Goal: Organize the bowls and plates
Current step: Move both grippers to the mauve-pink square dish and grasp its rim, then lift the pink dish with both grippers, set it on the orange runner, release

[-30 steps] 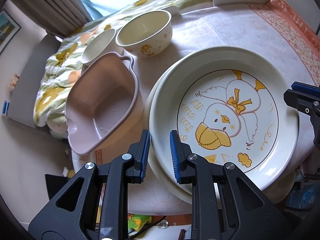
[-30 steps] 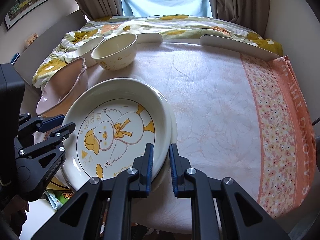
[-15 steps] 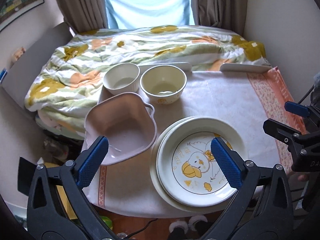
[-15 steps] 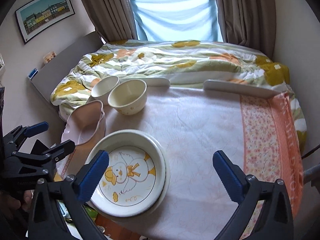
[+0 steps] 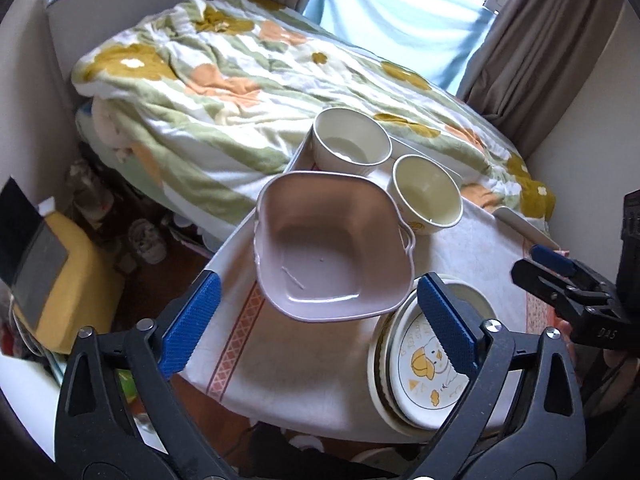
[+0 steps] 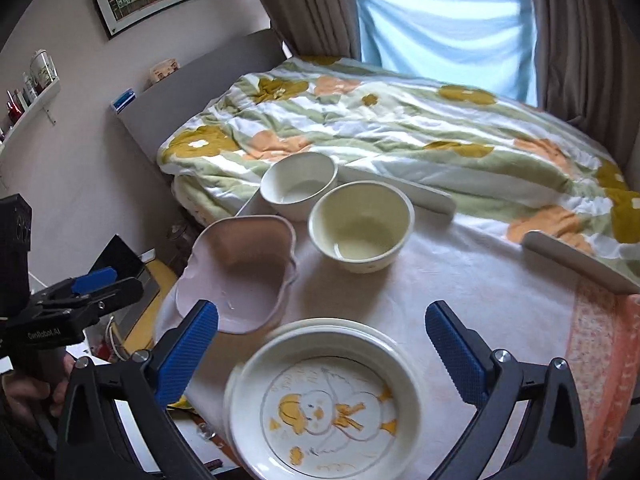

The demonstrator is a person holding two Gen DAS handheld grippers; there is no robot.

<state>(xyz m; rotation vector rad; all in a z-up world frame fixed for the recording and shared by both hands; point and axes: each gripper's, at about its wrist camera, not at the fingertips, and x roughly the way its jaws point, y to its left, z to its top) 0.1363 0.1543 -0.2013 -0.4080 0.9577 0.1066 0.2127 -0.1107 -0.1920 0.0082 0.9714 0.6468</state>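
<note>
Nearest the right gripper, whose jaws stood wide apart and empty, the duck plate lay nested on a larger plain plate at the near edge of the table. That pair looked sorted. The left gripper was equally wide and held nothing (its blue pads framed the pink dish without touching it). Just beyond the plates sat the pink square dish, its corner overlapping the plate stack's rim in the left wrist view; whether it touched the rim could not be told. Farther back stood the cream bowl with a duck print on its side, and behind it the white bowl, the two close together but separate. By my reading, the bowls and the pink dish were yet to be stacked. Behind the table lay a flowered quilt.
</note>
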